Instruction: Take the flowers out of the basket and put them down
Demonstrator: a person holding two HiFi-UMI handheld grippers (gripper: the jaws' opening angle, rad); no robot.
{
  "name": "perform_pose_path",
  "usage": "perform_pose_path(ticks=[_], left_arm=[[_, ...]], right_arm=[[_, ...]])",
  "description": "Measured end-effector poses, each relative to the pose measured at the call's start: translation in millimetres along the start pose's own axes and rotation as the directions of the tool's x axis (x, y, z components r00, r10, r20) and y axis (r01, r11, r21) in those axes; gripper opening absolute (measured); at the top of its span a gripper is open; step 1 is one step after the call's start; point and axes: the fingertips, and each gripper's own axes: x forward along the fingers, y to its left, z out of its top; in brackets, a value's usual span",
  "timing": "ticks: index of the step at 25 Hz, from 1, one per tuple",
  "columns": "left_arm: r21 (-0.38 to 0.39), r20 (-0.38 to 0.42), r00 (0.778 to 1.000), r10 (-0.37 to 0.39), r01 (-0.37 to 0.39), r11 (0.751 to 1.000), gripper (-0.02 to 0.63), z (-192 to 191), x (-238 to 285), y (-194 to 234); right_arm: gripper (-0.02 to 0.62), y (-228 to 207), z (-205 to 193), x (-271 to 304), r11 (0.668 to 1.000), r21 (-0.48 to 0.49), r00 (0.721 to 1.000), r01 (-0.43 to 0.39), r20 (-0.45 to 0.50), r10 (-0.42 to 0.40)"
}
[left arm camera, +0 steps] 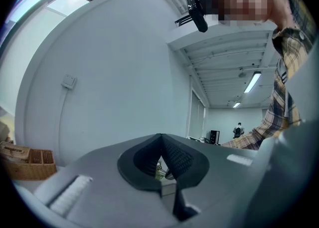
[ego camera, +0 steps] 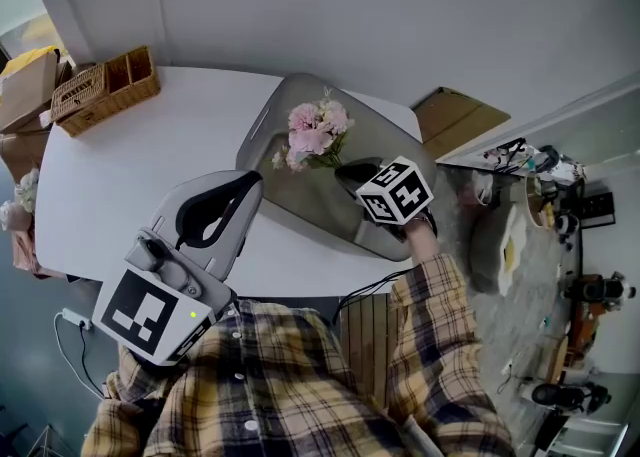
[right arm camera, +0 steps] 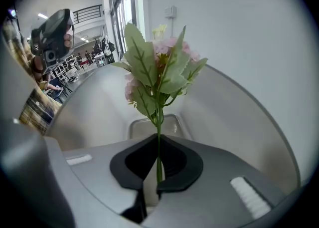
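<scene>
The right gripper point(right arm camera: 158, 159) is clamped on the stem of the flowers point(ego camera: 317, 131), holding them mid-frame, well apart from the basket point(ego camera: 105, 90) at upper left. The left gripper point(left arm camera: 162, 162) has its jaws together, empty. The next move is probably lowering the flowers to the table point(ego camera: 120, 185) and letting go.
</scene>
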Motion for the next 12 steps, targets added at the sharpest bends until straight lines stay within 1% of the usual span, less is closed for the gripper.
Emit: perform_pose_path(ticks=[6, 12], left_arm=[[0.002, 0.010, 1.000, 0.008, -0.008, 1.000, 0.012, -4.7, -7.1, -11.1], [0.009, 0.015, 1.000, 0.022, -0.022, 1.000, 0.012, -3.1, -14.3, -20.5]], right_arm=[[0.011, 17.1, 24.6, -34.6, 0.999, -0.046, 0.996, 0.025, 0.090, -0.021], [0.011, 35.4, 50.8, -75.4, 0.997, -0.067, 0.981, 0.044, 0.190, -0.030]])
